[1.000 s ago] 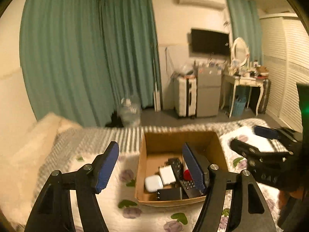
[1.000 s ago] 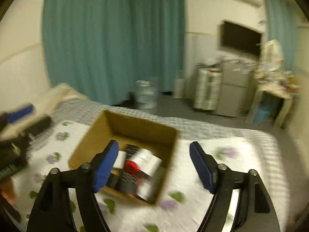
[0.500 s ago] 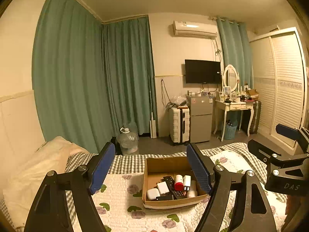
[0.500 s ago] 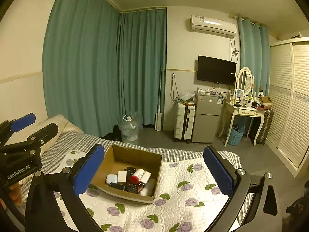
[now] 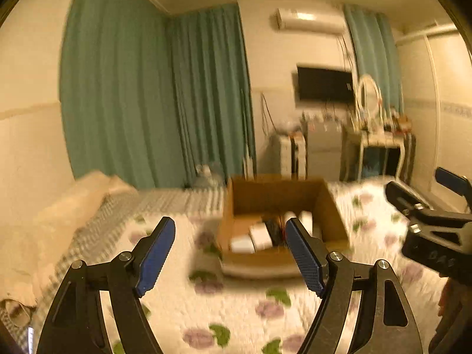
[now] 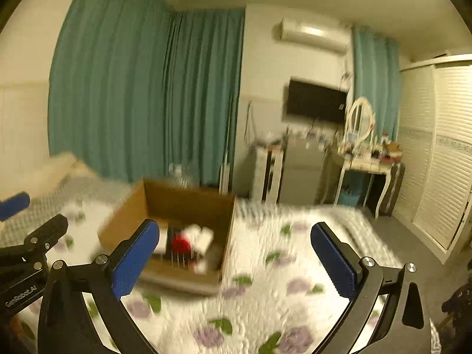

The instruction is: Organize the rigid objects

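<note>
Both tongs, left tongs (image 5: 227, 253) and right tongs (image 6: 236, 261), are coming lower toward the cardboard box (image 5: 277, 206) at frame centre on the bed (image 5: 295, 309), spread and empty, probably approaching for a first pick among its blurred objects.

— What sort of place?
— A home bedroom: floral quilt (image 6: 265, 280) on the bed at six o'clock, teal curtains (image 6: 147, 97) at eleven, vanity mirror (image 6: 360, 118) and wardrobe (image 6: 442, 147) toward two.
</note>
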### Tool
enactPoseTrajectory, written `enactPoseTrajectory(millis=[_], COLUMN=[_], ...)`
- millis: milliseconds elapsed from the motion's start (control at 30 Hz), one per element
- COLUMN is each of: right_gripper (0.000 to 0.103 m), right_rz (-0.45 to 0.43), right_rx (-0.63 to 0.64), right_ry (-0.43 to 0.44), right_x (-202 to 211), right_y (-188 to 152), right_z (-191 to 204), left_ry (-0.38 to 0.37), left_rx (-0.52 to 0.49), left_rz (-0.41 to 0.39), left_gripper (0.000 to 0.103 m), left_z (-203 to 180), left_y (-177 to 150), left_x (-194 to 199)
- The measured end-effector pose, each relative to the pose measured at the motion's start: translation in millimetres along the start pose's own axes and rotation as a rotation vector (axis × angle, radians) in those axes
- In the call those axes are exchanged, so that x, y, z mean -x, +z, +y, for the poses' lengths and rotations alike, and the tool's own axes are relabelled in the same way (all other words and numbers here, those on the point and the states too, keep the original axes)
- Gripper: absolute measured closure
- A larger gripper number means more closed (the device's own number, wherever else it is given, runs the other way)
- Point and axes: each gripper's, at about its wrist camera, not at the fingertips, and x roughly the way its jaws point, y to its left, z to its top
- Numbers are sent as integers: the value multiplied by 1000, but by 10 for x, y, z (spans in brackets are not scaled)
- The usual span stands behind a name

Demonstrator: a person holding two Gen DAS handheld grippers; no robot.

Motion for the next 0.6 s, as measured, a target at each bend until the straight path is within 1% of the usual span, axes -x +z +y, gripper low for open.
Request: enactPoseTrajectory(millis=[67,133,233,600], right_gripper=[0,0,0,0], right_rz=[34,49,42,56], right_rx=[-15,-3,-1,3], right_ry=[22,28,31,35], right_x=[-120,-179,-175,-132], right_y=[-128,-180,-217,-182], right_z=[3,27,46,52], left_ry=[29,24,13,8], left_rx=[-14,-19,-1,41], left_rz=[17,27,34,47], left_gripper=[23,23,23,23], left_z=[-56,-70,-39,109], left_y=[-83,-127,-154,-114], left_x=[-68,-108,-103,-95])
